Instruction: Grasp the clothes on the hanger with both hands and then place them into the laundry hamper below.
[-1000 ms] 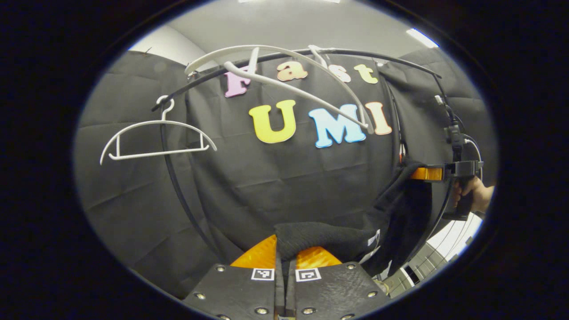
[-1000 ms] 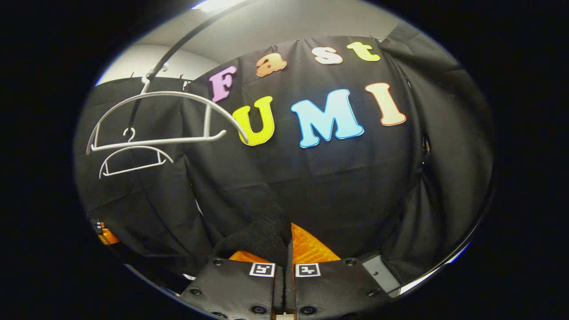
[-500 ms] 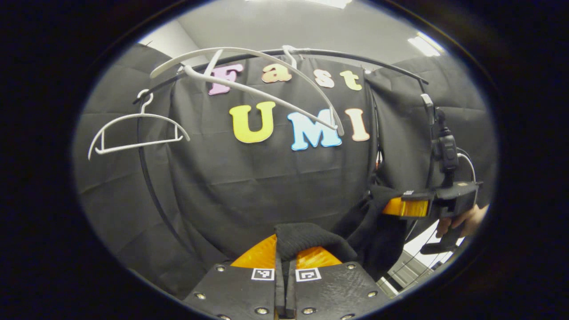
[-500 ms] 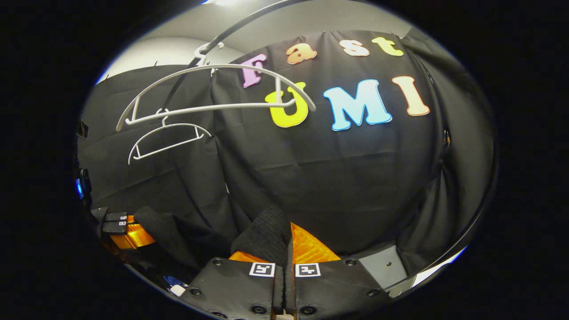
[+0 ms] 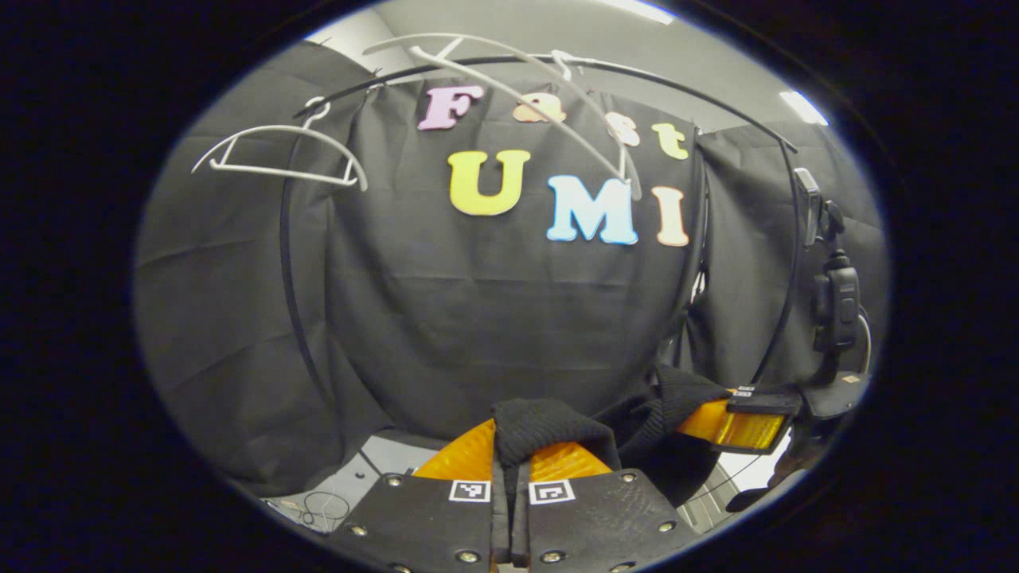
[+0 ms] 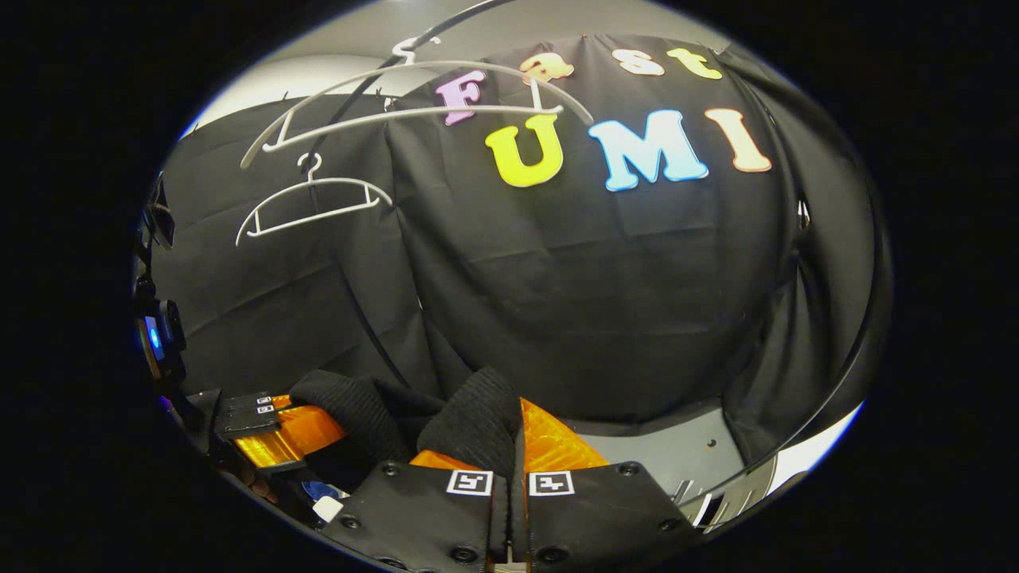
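Both grippers have dropped lower, leaving the bare white plastic hangers (image 5: 279, 155) higher up. Left gripper (image 5: 510, 469) and right gripper (image 6: 509, 461) each clench the black knitted garment (image 5: 549, 422), sharing its weight on the way down to the hamper.

A black curved rail (image 5: 288, 263) stands before the black cloth wall (image 5: 493, 318).

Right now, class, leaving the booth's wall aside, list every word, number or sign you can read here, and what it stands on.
No readable words or numbers.
Square black-and-white code markers on the left gripper and the right gripper: patterns only, no letters.
Small white tag by the black garment: too small to read.
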Tool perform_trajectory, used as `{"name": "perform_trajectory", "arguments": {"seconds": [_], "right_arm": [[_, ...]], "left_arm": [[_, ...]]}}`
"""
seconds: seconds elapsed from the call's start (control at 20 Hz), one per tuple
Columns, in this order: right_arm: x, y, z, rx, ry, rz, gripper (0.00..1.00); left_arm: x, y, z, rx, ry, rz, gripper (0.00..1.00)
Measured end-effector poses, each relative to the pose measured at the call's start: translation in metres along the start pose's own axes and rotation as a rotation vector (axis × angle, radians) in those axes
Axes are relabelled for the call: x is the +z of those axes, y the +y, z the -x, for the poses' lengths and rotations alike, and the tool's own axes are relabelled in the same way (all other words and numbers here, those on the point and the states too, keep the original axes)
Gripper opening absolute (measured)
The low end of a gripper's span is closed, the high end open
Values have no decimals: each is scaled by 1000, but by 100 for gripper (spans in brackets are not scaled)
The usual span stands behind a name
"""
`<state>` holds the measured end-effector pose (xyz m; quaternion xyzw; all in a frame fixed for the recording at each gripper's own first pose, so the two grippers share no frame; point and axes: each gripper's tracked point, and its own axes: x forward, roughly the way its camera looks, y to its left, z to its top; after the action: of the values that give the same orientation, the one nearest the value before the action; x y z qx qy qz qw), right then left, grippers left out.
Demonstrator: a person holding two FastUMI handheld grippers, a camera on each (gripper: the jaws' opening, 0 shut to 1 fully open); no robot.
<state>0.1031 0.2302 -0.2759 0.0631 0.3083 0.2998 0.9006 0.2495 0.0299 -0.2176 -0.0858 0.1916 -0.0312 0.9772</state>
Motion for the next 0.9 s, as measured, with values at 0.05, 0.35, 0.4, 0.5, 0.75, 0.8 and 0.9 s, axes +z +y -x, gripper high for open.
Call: {"name": "perform_trajectory", "arguments": {"seconds": [0.05,0.35,0.4,0.5,0.75,0.8,0.9], "right_arm": [[-13,-1,-5,-4,28,-2,5],[-89,-23,-11,-84,193,27,5],[-102,-28,-14,-96,223,29,6],[-120,-37,-15,-129,278,31,6],[-152,-51,-9,-169,358,31,11],[-155,-52,-5,-175,371,30,13],[-164,-56,-1,-189,390,27,18]], "left_arm": [[-14,-1,-7,7,31,17,3],[-69,0,-8,45,233,-3,4],[-80,3,-6,56,270,-17,3],[-103,9,3,85,346,-39,4],[-138,12,13,109,440,3,8],[-141,14,14,113,455,8,11],[-145,20,15,123,469,0,5]]}}
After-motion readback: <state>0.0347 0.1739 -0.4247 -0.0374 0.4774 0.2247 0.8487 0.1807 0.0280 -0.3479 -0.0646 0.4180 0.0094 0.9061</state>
